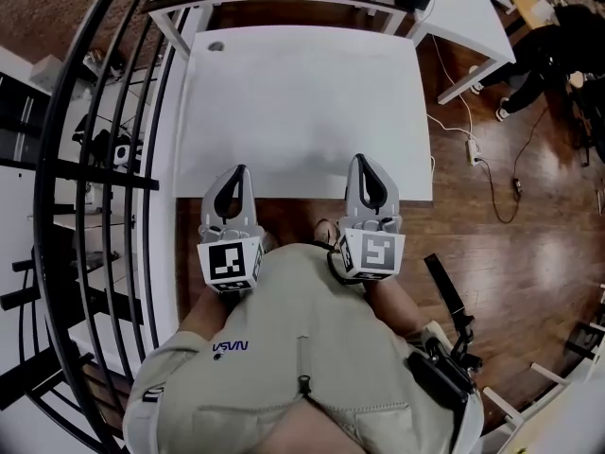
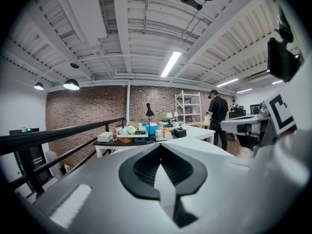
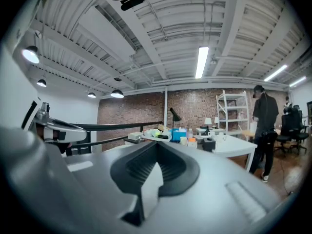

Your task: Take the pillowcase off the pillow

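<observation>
A bare white desk (image 1: 302,102) stands on the wooden floor (image 1: 529,263). A black railing (image 1: 66,140) runs along its left. A power strip (image 1: 473,149) lies to its right.

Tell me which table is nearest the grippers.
The big white table straight ahead: the left gripper and the right gripper both overlap its near edge. The cluttered dark table and the angled white one stand beyond it.

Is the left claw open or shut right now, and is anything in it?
Shut and empty. In the left gripper view the grey left claw has its jaws meeting at the tips, nothing between them.
</observation>
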The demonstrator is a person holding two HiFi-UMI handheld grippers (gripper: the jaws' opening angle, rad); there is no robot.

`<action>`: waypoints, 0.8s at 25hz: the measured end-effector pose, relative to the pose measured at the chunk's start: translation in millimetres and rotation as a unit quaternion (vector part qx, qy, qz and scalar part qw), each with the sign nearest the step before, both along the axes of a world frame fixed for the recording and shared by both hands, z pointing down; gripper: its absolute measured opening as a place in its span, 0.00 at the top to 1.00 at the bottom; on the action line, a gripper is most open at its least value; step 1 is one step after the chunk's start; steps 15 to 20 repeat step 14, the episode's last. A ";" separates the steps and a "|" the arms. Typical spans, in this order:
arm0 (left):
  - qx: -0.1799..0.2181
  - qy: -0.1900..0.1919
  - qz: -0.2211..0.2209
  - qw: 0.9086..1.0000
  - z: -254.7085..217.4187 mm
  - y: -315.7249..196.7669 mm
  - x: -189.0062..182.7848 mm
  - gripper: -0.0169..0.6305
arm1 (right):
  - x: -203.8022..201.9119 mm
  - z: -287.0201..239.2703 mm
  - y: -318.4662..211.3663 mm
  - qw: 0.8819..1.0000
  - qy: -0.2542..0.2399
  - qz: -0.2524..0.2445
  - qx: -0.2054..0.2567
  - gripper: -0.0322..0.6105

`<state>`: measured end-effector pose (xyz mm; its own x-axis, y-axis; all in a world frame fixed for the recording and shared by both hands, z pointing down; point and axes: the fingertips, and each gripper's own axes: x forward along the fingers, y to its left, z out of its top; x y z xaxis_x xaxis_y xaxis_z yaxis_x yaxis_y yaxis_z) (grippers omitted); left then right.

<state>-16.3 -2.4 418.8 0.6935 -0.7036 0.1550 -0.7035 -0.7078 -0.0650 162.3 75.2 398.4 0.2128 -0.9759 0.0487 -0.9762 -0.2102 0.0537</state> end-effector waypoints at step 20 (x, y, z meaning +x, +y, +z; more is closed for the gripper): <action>-0.005 0.004 0.005 1.000 2.7 5.1 3.1 0.96 | -1.6 2.9 6.0 1.000 -0.006 -0.005 -0.002 0.95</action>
